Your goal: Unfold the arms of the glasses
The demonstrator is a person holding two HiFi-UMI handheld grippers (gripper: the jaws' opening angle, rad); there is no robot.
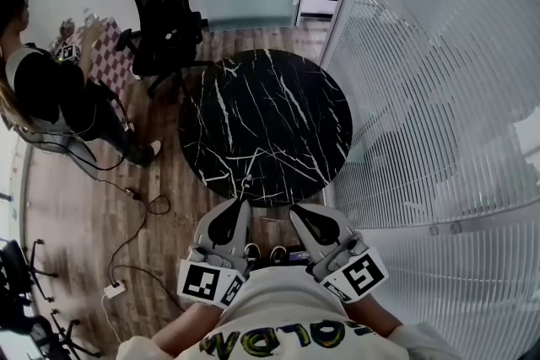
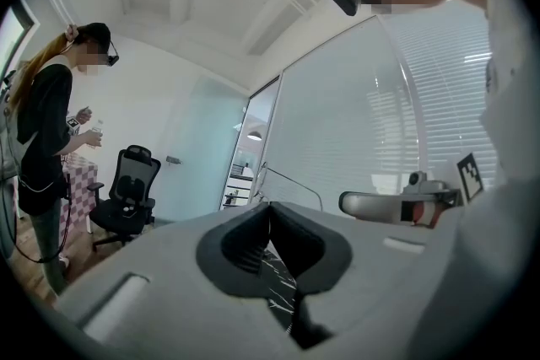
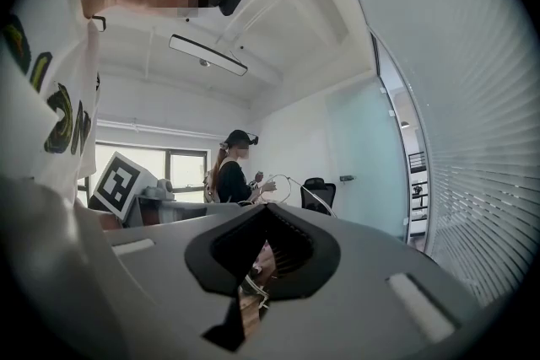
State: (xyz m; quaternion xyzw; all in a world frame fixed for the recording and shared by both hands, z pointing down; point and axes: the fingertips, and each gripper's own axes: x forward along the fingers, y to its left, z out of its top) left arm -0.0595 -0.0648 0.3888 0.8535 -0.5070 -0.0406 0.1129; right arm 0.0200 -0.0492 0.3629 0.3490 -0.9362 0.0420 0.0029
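Head view: both grippers are held close to the body at the near edge of the round black marble worktop (image 1: 270,114). Left gripper (image 2: 268,206): jaws together. Right gripper (image 3: 266,208): jaws together. The glasses (image 2: 293,179) show only as a thin wire arc at the jaw tips; whether they are gripped is unclear.

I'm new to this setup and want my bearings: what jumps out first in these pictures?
The round black marble table fills the middle of the head view, with the left gripper and right gripper held side by side near its closest edge, jaws together. At upper left a person stands beside a black office chair. White slatted blinds cover the right side.
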